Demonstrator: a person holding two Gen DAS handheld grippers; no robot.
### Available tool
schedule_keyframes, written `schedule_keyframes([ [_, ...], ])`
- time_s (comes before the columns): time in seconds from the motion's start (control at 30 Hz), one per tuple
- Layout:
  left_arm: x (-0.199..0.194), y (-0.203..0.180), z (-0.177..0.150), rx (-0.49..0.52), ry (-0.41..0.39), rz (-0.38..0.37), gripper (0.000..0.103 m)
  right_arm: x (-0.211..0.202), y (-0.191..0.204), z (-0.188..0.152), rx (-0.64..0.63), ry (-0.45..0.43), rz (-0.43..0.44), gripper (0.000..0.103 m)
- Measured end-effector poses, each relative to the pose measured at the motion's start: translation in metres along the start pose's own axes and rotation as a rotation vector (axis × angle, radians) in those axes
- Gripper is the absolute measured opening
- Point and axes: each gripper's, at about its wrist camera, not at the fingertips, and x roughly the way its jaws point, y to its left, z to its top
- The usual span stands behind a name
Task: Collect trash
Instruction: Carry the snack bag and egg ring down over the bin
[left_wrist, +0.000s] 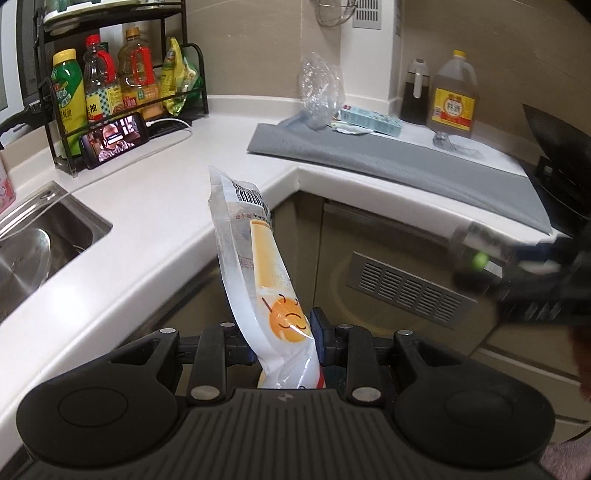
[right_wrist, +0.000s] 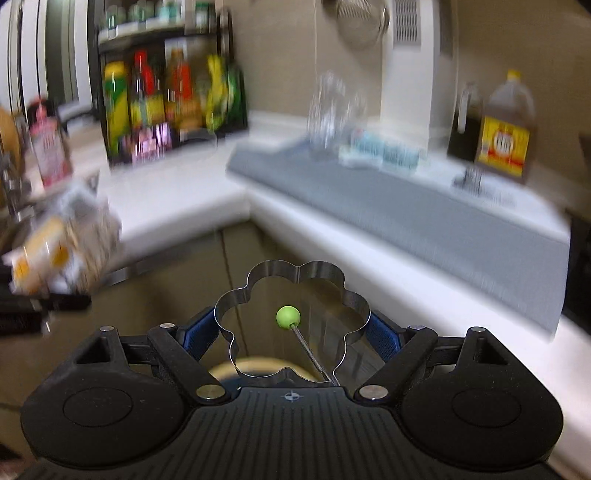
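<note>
On the red-capped soy sauce bottle (left_wrist: 96, 83) in the far-left rack, yellow label reading "生抽". On the green oil bottle (left_wrist: 67, 92) just left of it, white Chinese characters, the last one "油". On the snack wrapper (left_wrist: 258, 266) near the middle, a barcode at the top, small red print too blurred to read, and a smiling orange face lower down. On the large jug (left_wrist: 452, 98) at far right, a yellow and red label, characters not legible.
</note>
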Motion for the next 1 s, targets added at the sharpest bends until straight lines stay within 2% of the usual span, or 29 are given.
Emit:
schedule_keyframes([
  [0.17, -0.006, -0.004, -0.015, -0.001, -0.003, -0.02, 0.031, 0.003, 0.025, -0.024, -0.051, 0.084, 0.02, 0.087],
  [0.5, -0.012, -0.009, -0.017, 0.037, -0.026, -0.015, 0.031, 0.001, 0.04, -0.026, -0.114, 0.087, 0.028, 0.087],
  [1.0, 0.002, -0.012, -0.012, 0.054, 0.008, -0.028, 0.031, 0.009, 0.034, -0.024, -0.095, 0.11, 0.021, 0.087],
])
